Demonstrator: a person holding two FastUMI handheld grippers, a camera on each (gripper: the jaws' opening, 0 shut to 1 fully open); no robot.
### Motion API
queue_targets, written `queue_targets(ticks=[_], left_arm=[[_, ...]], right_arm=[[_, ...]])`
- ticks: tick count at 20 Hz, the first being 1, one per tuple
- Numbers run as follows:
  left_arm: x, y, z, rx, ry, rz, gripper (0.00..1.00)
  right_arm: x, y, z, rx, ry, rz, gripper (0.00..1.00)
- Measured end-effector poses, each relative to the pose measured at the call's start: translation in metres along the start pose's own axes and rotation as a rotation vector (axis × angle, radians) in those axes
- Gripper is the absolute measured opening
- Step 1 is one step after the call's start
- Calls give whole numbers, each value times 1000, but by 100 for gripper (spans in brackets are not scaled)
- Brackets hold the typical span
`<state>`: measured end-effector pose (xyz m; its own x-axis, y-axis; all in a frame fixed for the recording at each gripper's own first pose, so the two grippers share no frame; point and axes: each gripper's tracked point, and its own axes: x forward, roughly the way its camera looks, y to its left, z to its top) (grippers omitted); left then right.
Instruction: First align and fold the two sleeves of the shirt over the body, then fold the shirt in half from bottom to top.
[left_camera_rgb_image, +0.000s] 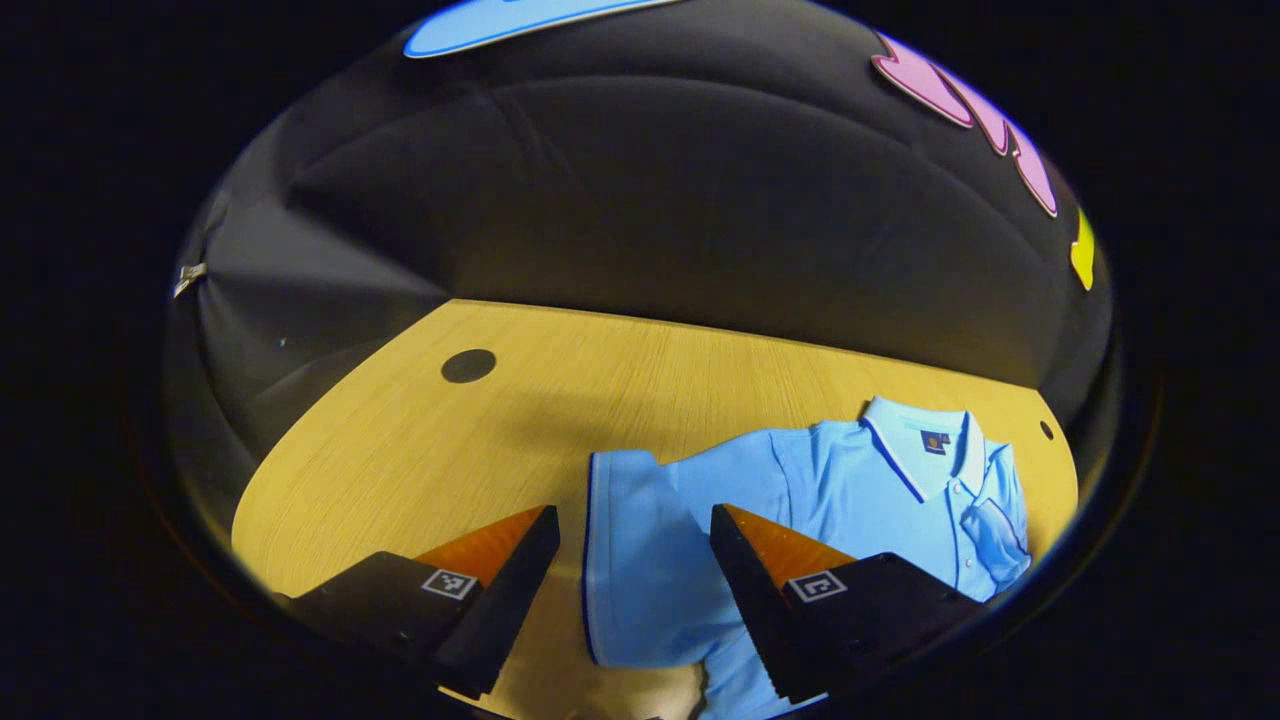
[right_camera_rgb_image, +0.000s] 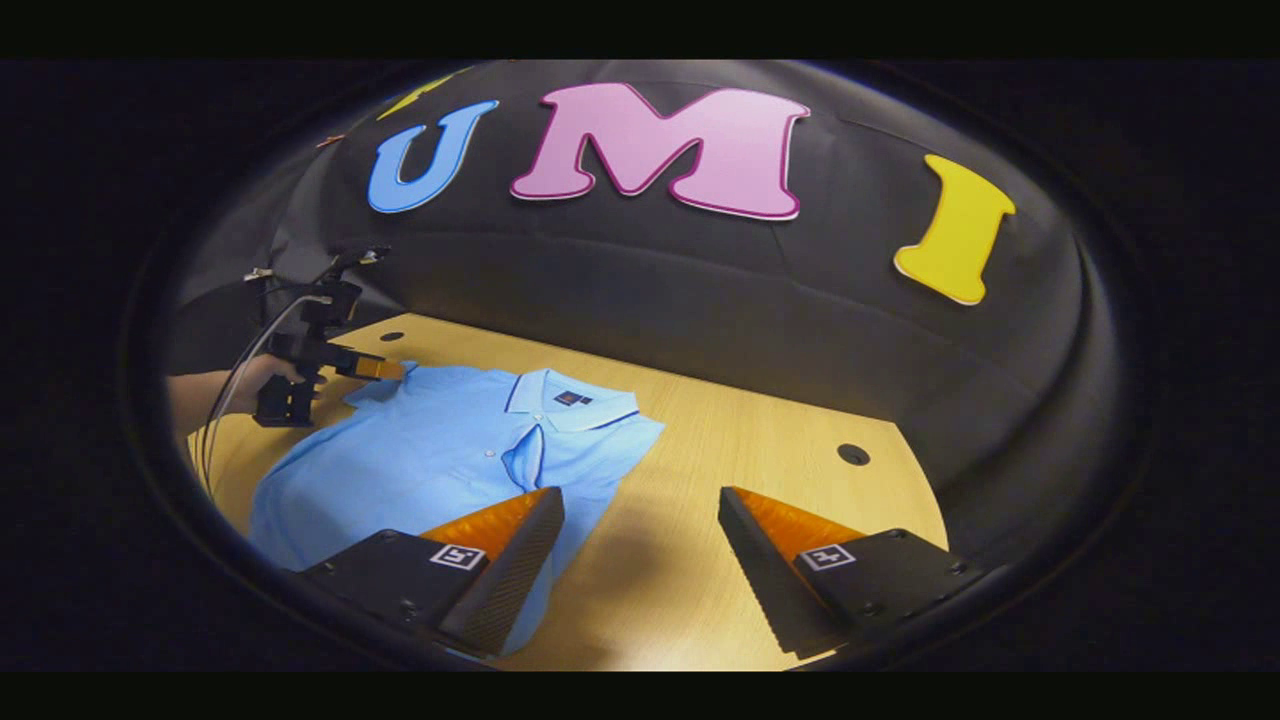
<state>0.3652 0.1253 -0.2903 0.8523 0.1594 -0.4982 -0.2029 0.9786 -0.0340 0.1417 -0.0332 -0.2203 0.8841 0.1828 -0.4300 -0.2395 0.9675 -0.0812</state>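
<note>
A light blue polo shirt (right_camera_rgb_image: 430, 455) lies flat on the wooden table (left_camera_rgb_image: 420, 450), collar (right_camera_rgb_image: 570, 400) toward the back wall, with a small dark label inside the neck too small to read. The knit looks smooth, with a buttoned placket and dark piping along the white-edged collar. The left gripper (left_camera_rgb_image: 635, 560) hangs above one sleeve (left_camera_rgb_image: 630, 560), jaws wide apart and empty. The right gripper (right_camera_rgb_image: 640, 540) is likewise spread, holding nothing, over the shirt's edge. A hand (right_camera_rgb_image: 255, 385) holds the far gripper.
</note>
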Motion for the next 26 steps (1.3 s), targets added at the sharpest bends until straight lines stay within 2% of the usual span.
queue_targets(ticks=[5,7,11,12,14,17,19,23,26], left_arm=[[17,-4,0,37,14,-9,98],[18,-9,-1,48,22,-24,89],[19,-27,-1,27,16,-49,39],[18,-29,-1,19,12,-47,19],[17,-27,1,21,10,-34,10],[8,-25,6,65,9,13,7],[-3,-36,20,83,-16,16,6],[-31,-76,49,51,-71,-39,6],[-50,-120,51,18,-63,-118,6]], right_arm=[[6,4,-15,29,9,9,97],[8,6,-18,40,10,13,97],[7,0,-26,54,12,6,98],[8,0,-28,63,14,5,97],[7,-2,-31,83,18,5,97],[6,-8,-32,86,8,-4,98],[3,-11,-32,88,5,-8,98],[-3,-13,-30,84,-6,-13,97],[-7,-9,-34,72,-14,-5,98]])
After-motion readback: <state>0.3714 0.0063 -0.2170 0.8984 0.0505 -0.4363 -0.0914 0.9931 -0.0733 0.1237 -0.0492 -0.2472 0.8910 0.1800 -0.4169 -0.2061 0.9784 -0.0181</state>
